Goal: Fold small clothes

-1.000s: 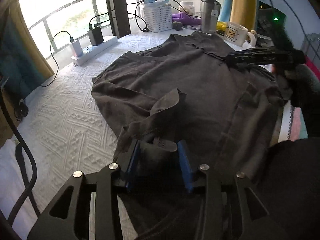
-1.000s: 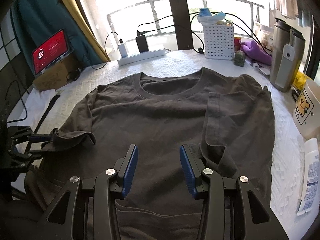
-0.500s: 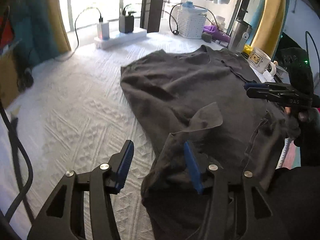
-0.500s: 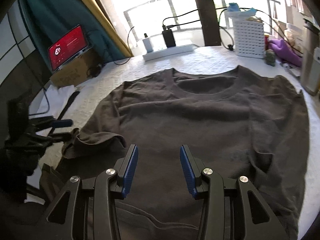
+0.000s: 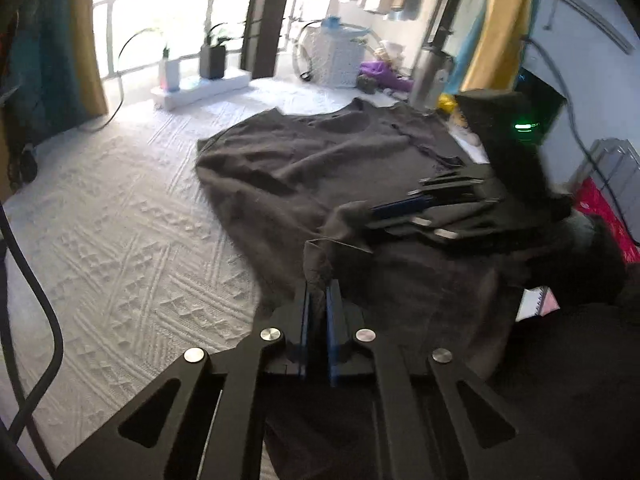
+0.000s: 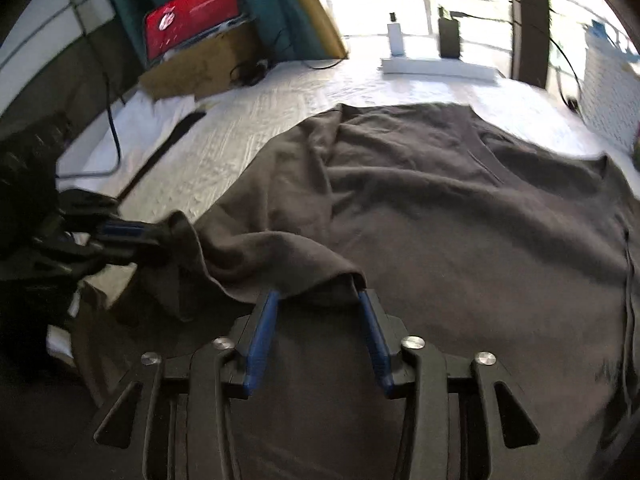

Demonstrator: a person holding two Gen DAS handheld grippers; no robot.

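Observation:
A dark grey T-shirt [image 5: 320, 160] lies spread on the white textured cover; it also shows in the right wrist view [image 6: 460, 220]. My left gripper [image 5: 316, 308] is shut on a lifted fold of the shirt's near-left edge and shows at the left of the right wrist view [image 6: 132, 236]. My right gripper [image 6: 316, 320] is open, its blue pads either side of a raised fold of the same edge, and it shows side-on in the left wrist view [image 5: 404, 208].
A white power strip [image 5: 200, 88] with chargers, a white basket [image 5: 332, 60] and a steel tumbler [image 5: 432, 76] stand along the far edge. A red-screened tablet [image 6: 192, 12] leans on a cardboard box at the left. A black cable [image 5: 36, 292] runs along the near left.
My left gripper has shut on the shirt's edge fold and lifted it. My right gripper has moved left, up to the same fold, still open.

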